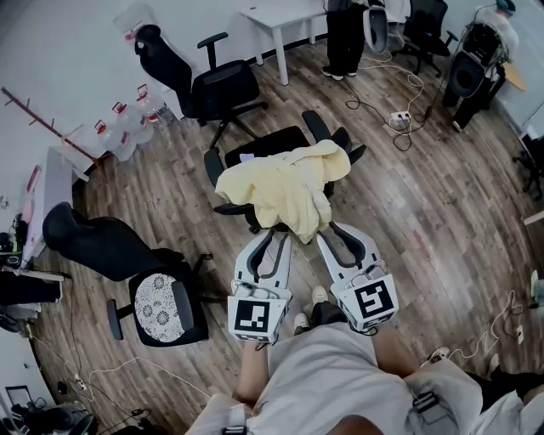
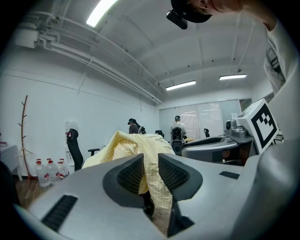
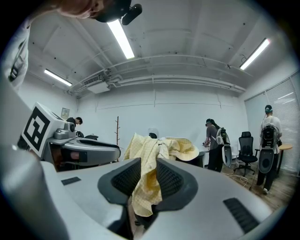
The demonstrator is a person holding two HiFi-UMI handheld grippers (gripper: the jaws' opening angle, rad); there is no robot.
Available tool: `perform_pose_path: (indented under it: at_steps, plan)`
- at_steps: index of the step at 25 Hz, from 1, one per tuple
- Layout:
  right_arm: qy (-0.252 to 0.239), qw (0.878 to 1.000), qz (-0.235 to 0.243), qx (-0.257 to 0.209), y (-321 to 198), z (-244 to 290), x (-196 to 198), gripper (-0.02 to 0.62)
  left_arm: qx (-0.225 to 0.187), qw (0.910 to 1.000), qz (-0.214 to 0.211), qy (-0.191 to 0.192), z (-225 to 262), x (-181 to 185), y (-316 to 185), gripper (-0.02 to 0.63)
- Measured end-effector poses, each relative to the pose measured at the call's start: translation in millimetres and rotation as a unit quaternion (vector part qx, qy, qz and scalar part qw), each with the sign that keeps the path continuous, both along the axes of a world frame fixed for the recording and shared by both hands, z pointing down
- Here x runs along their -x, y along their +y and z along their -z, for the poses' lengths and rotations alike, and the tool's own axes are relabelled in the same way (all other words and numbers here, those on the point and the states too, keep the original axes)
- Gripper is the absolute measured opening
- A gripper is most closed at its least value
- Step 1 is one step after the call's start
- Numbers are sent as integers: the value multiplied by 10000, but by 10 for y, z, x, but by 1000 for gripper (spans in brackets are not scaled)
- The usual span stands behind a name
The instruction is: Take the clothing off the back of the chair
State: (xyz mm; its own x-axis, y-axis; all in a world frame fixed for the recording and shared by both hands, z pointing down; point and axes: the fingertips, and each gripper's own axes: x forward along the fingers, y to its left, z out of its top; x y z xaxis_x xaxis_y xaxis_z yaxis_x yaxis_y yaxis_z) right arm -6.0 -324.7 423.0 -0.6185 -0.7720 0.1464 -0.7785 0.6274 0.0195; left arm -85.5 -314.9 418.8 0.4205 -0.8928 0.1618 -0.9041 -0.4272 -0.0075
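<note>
A pale yellow garment is draped over the back of a black office chair straight ahead of me. Its lower hem hangs down towards both grippers. My left gripper is at the hem's left side and my right gripper at its right. In the left gripper view the yellow cloth runs down through the gap of the left gripper, whose pads stand apart and loose around it. In the right gripper view the cloth likewise hangs between the spread pads of the right gripper.
A second black chair stands behind to the left, and a chair with a patterned cushion is close on my left. Water bottles line the left wall. A white table, a standing person and floor cables are at the back.
</note>
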Motion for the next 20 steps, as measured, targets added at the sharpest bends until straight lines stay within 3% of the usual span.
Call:
perform_pose_path:
  at_steps: [20]
  plan:
    - [27,10000,10,62,-190,-106,17,195,132,9999,70,-43,-116,42,-184,157]
